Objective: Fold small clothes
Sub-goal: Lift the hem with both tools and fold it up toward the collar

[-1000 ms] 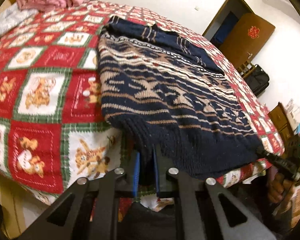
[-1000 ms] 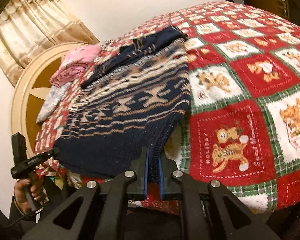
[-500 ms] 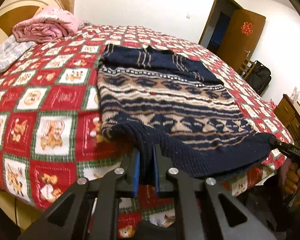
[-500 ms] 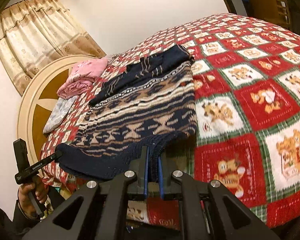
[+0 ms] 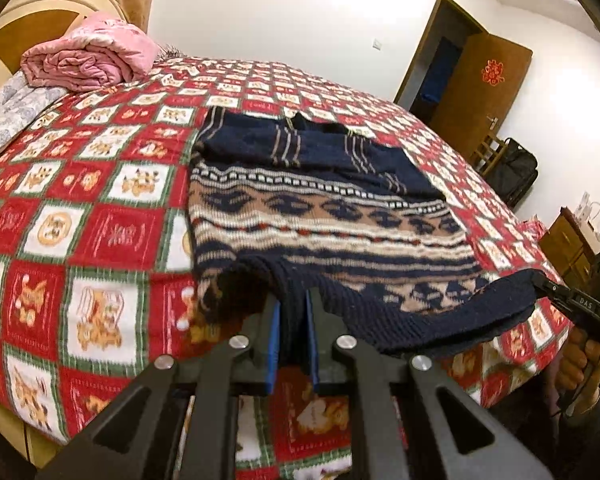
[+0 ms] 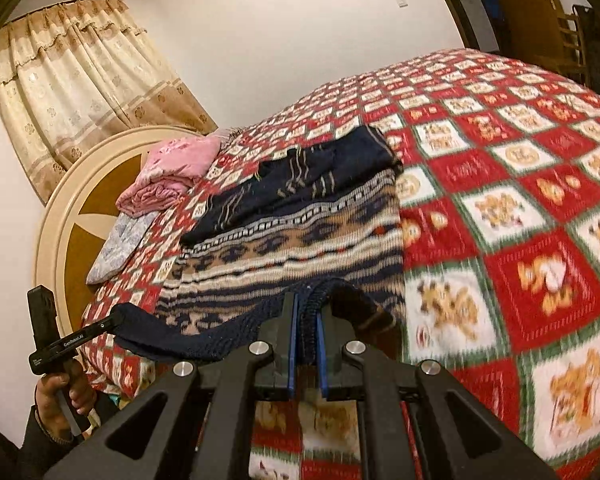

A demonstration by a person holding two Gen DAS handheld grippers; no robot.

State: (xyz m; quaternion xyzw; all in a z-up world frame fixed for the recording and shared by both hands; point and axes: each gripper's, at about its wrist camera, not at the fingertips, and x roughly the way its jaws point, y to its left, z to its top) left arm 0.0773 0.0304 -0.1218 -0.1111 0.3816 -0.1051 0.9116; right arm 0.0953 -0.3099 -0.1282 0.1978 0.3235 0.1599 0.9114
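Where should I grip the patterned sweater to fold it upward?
Grip the sweater at its navy ribbed hem, one corner per claw, coming from the bed's near edge. The left claw and right claw are shut there; the hem spans straight between them.

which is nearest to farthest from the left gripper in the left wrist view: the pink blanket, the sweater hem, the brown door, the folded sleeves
1. sweater hem, clamped in the left gripper
2. folded sleeves, mid-bed on the sweater's far end
3. pink blanket, far left by the headboard
4. brown door, across the room, upper right
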